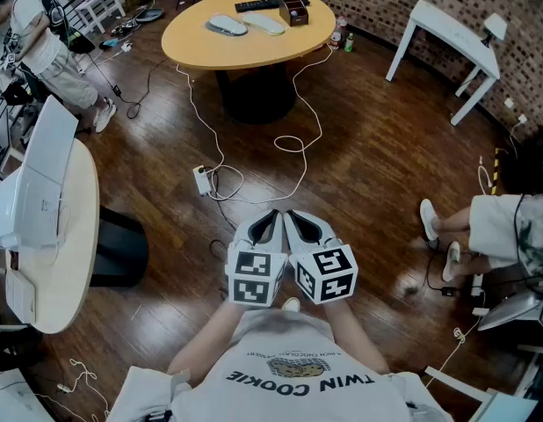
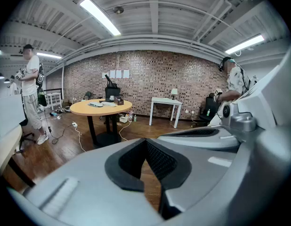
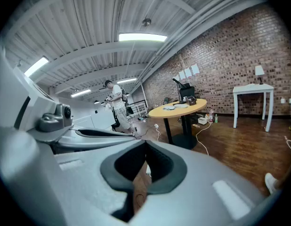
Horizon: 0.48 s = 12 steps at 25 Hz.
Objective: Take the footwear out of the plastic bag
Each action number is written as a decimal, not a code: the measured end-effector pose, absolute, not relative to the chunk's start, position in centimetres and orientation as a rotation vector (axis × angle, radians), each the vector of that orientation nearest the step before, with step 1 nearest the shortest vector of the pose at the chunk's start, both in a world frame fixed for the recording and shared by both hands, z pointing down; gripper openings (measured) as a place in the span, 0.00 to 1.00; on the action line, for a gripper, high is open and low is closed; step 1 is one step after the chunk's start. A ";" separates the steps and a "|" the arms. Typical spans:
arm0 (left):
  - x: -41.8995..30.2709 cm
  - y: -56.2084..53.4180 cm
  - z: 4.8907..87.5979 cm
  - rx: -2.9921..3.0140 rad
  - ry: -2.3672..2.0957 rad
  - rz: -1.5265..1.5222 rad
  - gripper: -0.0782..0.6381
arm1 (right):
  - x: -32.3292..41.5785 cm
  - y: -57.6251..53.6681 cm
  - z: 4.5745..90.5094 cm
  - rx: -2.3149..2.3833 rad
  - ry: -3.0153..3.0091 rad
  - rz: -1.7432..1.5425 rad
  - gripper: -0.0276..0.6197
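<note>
**Overview, task not yet begun.** A wooden floor fills the head view. On it stands a round table at the far side, with a white desk at the left and a white side table at the far right. 2 other people are present: 1 standing at the far left and 1 seated at the right.

The left gripper and the right gripper are held side by side, low and close to the wearer's body, and are aimed toward the round table. This is judged to be a ready posture. In each gripper view the jaws are seen pressed together with nothing between them (left gripper, right gripper).

White cables are trailed from the table's near edge across the floor to a power strip, presumably to feed devices on the tabletop.

The footwear is taken to be the 2 pale flat shapes near the middle of the tabletop, well apart from both grippers. Whether a plastic bag encloses them cannot be resolved. A small brown box sits toward the table's right edge. An approach to the table is judged necessary before any grasp.
</note>
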State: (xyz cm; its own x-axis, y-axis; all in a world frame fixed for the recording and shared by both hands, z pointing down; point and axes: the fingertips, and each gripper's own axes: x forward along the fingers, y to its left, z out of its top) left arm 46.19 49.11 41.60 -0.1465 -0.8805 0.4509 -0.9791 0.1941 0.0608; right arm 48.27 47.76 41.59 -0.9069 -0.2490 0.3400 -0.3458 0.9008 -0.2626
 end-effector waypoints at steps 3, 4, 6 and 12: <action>43.3 47.4 41.6 1.734 -2.092 0.336 0.11 | 45.5 46.0 41.8 0.445 -2.759 0.456 0.05; 42.3 46.7 41.5 1.736 -2.094 0.330 0.11 | 44.4 45.4 41.8 0.445 -2.757 0.451 0.05; 40.1 45.4 41.5 1.742 -2.090 0.321 0.11 | 42.2 44.1 41.9 0.448 -2.752 0.442 0.04; 33.2 41.6 41.1 1.779 -2.057 0.344 0.11 | 35.3 40.5 41.8 0.491 -2.725 0.441 0.05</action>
